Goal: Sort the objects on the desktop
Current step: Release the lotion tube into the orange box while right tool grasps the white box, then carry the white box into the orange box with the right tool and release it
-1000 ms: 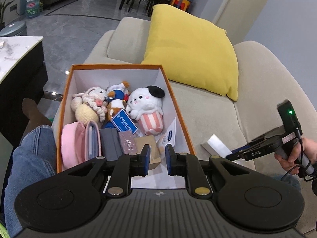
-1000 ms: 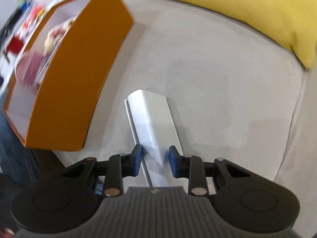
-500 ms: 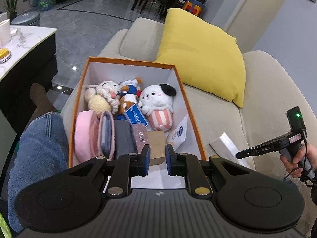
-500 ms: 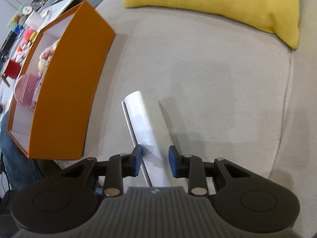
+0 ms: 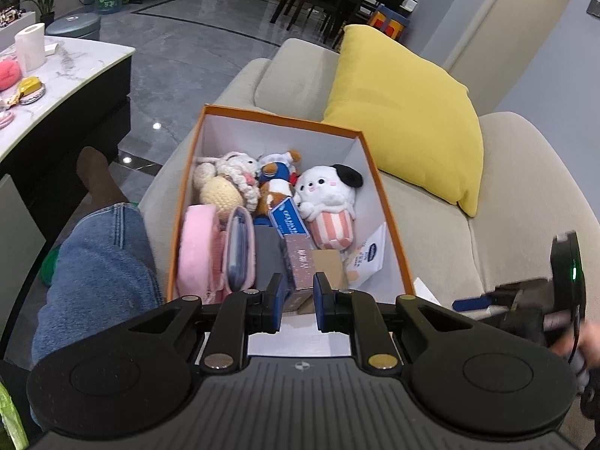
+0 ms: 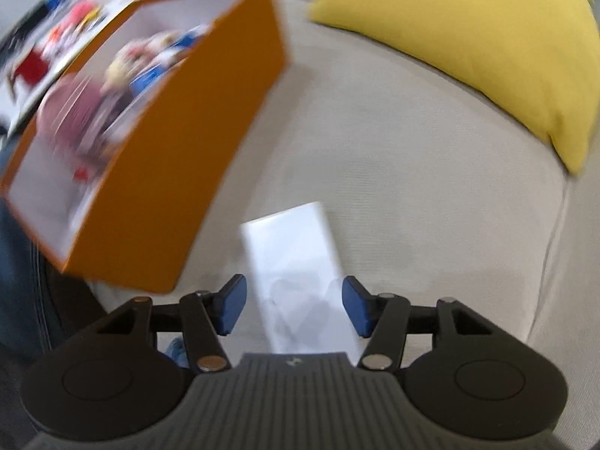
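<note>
Shown together, both wrist views of a sorting task under way on a beige sofa [image 6: 393, 157]. An orange box [image 5: 386, 202] stands on the seat cushion beside the person's denim-clad leg [image 5: 97, 255], apparently serving as the collecting bin: it already holds plush toys [image 5: 326, 202], a pink pouch [image 5: 198, 247] and several small cartons [image 5: 300, 258], packed upright so that more can fit. One white flat box [image 6: 296, 262] lies outside it, on the cushion just beside the orange wall, probably the next item to be sorted. The right gripper [image 6: 294, 309] points steeply down over this white box; its jaws are opening, roughly half spread, with the near end of the box between them and a clear gap at each blue pad [image 6: 232, 307], so nothing is held. The view is motion-blurred. The left gripper [image 5: 297, 302] hangs above the near end of the orange box, jaws almost closed and empty. A yellow cushion [image 5: 405, 120] leans against the backrest.
</note>
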Motion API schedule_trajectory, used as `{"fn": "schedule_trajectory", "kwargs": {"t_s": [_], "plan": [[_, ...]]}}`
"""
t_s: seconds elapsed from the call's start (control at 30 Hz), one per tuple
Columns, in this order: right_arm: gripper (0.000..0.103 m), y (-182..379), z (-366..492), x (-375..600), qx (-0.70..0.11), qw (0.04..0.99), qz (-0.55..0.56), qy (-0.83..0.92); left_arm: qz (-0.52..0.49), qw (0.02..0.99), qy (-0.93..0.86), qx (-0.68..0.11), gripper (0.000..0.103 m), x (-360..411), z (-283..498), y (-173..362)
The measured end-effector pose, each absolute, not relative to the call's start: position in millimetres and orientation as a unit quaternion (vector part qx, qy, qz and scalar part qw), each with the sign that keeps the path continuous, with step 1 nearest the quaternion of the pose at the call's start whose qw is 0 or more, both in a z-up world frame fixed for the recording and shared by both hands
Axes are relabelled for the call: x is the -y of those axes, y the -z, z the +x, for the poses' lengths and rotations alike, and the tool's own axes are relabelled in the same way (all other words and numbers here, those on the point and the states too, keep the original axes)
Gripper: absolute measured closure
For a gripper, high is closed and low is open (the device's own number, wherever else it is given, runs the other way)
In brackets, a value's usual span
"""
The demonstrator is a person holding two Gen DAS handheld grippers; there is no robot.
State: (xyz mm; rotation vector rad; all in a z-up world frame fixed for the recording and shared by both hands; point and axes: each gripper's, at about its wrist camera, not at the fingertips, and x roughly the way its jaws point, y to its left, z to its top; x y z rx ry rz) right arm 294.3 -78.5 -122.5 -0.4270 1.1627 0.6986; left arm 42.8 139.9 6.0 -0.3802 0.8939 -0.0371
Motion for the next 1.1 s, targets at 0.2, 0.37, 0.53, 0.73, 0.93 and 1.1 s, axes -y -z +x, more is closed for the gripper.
{"fn": "schedule_trajectory", "kwargs": {"t_s": [0.2, 0.37, 0.53, 0.73, 0.93, 1.1], "plan": [[0.044, 159, 253, 39, -0.493, 0.752, -0.333, -0.284, -0.182, 0.887, 0.016, -0.425, 0.086, -145, 40, -5], [0.038, 176, 242, 26, -0.469, 0.749, -0.388, -0.263, -0.175, 0.891, 0.03, -0.418, 0.086, -142, 39, -5], [0.038, 196, 239, 16, -0.432, 0.738, -0.46, -0.238, -0.178, 0.888, 0.035, -0.423, 0.086, -139, 44, -1], [0.068, 184, 272, 37, -0.452, 0.75, -0.428, -0.223, -0.171, 0.891, 0.027, -0.42, 0.086, -142, 38, -4], [0.072, 148, 288, 67, -0.471, 0.768, -0.359, -0.244, -0.152, 0.894, 0.014, -0.421, 0.086, -145, 38, -3], [0.072, 85, 276, 77, -0.426, 0.786, -0.329, -0.304, -0.119, 0.896, 0.005, -0.428, 0.086, -143, 39, -1]]}}
